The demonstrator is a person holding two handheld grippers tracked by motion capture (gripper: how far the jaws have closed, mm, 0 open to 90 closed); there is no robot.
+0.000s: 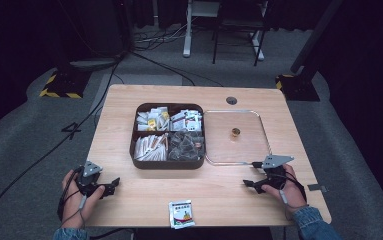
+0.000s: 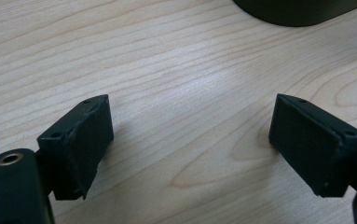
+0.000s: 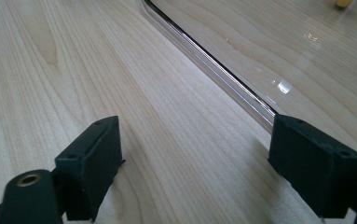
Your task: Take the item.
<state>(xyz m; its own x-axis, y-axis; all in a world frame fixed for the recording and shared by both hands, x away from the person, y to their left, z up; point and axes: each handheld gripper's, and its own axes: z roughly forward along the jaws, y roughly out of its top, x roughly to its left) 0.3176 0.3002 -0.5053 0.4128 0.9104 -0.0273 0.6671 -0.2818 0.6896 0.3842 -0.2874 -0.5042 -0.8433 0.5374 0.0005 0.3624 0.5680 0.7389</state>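
Note:
My left gripper [image 1: 111, 185] [image 2: 190, 140] rests low over the wooden table [image 1: 144, 192] at its front left, jaws wide apart with bare wood between them. At the front right my right gripper [image 1: 249, 184] [image 3: 195, 158] is open too, nothing between its fingers, just in front of the near edge of a clear tray [image 1: 265, 135] [image 3: 213, 65]. A small gold object [image 1: 235, 132] [image 3: 341, 3] stands inside that tray. A white sachet [image 1: 181, 214] lies flat by the table's front edge, between the two hands.
A dark box [image 1: 132, 145] [image 2: 302, 11] with compartments full of sachets and packets sits mid-table, left of the clear tray. A round cable hole [image 1: 231, 100] is at the back of the table. Chair and stand legs stand on the floor behind.

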